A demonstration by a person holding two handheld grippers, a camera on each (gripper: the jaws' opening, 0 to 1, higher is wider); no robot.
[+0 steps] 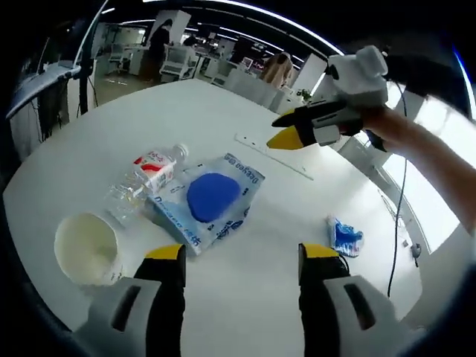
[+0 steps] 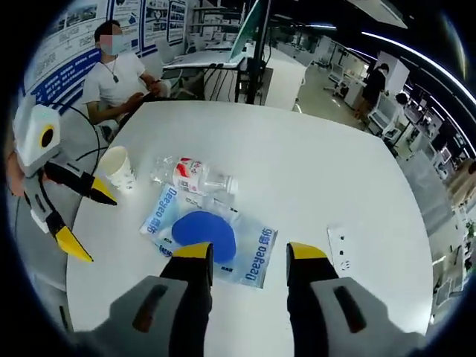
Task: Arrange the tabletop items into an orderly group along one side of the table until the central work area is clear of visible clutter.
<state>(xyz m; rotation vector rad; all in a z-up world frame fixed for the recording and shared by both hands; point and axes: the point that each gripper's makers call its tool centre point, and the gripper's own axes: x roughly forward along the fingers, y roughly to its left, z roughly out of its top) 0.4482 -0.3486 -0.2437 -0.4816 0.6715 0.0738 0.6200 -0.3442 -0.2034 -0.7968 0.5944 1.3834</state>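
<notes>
While hovering open-jawed, both empty: right hand-held gripper [image 2: 242,256] over packet [image 2: 208,236]; bottle [image 2: 195,176], cup [image 2: 119,168] beyond; left hand-held gripper [image 1: 242,253] near wrapper [image 1: 346,236], seemingly crumpled, on worktop [image 2: 297,163].

— On the white table [image 1: 245,297]?
— Clear plastic bottle [image 1: 145,181] with a red label, lying on its side, touching the pouch's edge.
— And the pouch [image 1: 207,204]?
— Flat, clear with blue print, a blue disc inside.
— At nine o'clock of the bottle in the right gripper view?
— Pale paper cup [image 2: 119,168], upright, near.
— Elsewhere?
— Small blue-and-white packet [image 1: 345,236], well apart at three o'clock of the pouch in the left gripper view.
</notes>
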